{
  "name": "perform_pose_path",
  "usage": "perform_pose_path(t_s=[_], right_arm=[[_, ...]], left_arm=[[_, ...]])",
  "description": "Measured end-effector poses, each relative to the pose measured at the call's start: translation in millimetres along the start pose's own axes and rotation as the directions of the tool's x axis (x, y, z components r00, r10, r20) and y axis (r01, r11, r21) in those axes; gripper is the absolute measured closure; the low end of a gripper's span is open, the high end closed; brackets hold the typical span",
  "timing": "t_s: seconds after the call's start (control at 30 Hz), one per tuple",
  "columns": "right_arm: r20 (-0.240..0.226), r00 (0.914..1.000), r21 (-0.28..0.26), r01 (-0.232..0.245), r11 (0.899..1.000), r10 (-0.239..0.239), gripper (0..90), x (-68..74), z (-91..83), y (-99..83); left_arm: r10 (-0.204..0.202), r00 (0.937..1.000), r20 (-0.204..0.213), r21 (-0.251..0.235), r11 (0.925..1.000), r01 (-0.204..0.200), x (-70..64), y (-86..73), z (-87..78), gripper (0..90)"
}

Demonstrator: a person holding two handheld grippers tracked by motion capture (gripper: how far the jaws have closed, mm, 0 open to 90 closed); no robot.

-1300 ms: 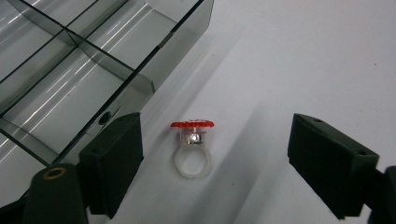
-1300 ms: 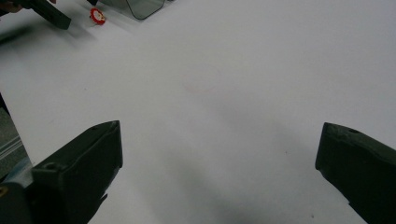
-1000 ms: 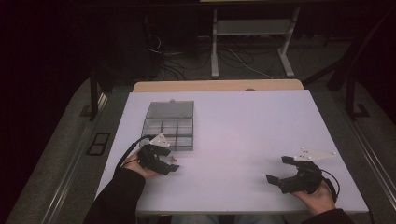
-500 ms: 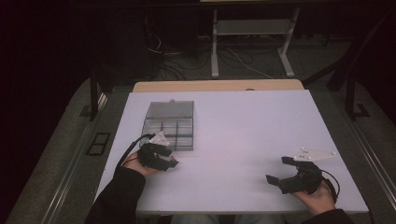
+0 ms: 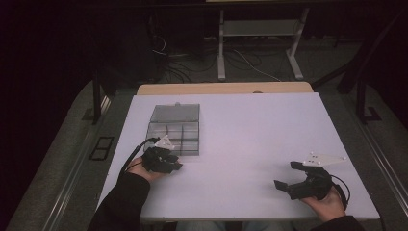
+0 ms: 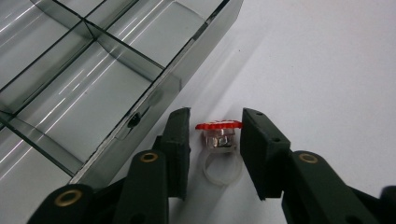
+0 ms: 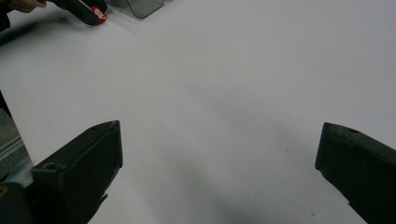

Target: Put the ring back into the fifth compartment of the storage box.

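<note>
- High view: left gripper (image 5: pixel 166 161) sits at the near edge of the clear compartment box (image 5: pixel 174 129), on the white worktop (image 5: pixel 250 139). Right gripper (image 5: pixel 299 179) rests well apart at the near right corner, fingers spread wide, nothing between them. Box compartments look bare from here; judged: the job of getting the small item into the box is at its start, with the pick-up not yet closed.
- Left gripper view: a toy ring (image 6: pixel 220 144) with red top and pale band lies on the worktop just beside the box wall. It sits between the two fingers (image 6: pixel 180 144), a little gap on each side, touching neither as far as can be seen. Fingers part-open, straddling it, no hold yet. Left to do: close, lift, carry over the wall, release into a compartment.
- Right gripper view: own fingers (image 7: pixel 88 154) wide apart over bare worktop, holding nothing. Far off at top left, the ring's red top (image 7: pixel 97 12) shows at the tip of the left gripper.
</note>
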State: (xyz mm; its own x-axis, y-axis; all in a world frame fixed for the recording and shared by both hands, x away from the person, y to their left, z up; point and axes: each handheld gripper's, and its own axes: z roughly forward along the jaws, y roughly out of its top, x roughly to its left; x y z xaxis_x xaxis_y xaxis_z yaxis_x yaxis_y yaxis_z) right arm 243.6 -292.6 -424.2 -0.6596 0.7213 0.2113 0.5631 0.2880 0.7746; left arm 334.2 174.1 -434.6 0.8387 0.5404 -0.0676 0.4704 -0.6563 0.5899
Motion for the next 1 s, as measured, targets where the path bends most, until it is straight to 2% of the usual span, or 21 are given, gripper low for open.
perform_pose_path(t_s=[0.4,0.63,0.67,1.0], right_arm=[[-0.004,1.0,-0.006,-0.007,1.0,0.006,0.2,-1.0,-0.6,-0.2],[-0.003,1.0,-0.003,-0.005,1.0,0.005,0.2,-0.7,-0.5,-0.3],[-0.003,1.0,-0.003,-0.006,1.0,0.006,0.1,-0.8,-0.5,-0.3],[-0.004,0.9999,-0.009,-0.015,1.0,0.015,0.2,-1.3,-1.8,-1.1]], left_arm=[[-0.004,0.9999,0.01,-0.005,1.0,0.004,2.4,0.0,-1.6,69.3],[-0.019,0.9995,0.025,-0.004,0.9998,0.019,4.7,0.3,-5.1,69.9],[-0.032,0.9991,0.028,-0.014,0.9994,0.032,4.3,0.2,-5.5,69.9],[-0.035,0.9981,0.05,-0.012,0.9993,0.036,3.5,7.1,-16.8,70.0]])
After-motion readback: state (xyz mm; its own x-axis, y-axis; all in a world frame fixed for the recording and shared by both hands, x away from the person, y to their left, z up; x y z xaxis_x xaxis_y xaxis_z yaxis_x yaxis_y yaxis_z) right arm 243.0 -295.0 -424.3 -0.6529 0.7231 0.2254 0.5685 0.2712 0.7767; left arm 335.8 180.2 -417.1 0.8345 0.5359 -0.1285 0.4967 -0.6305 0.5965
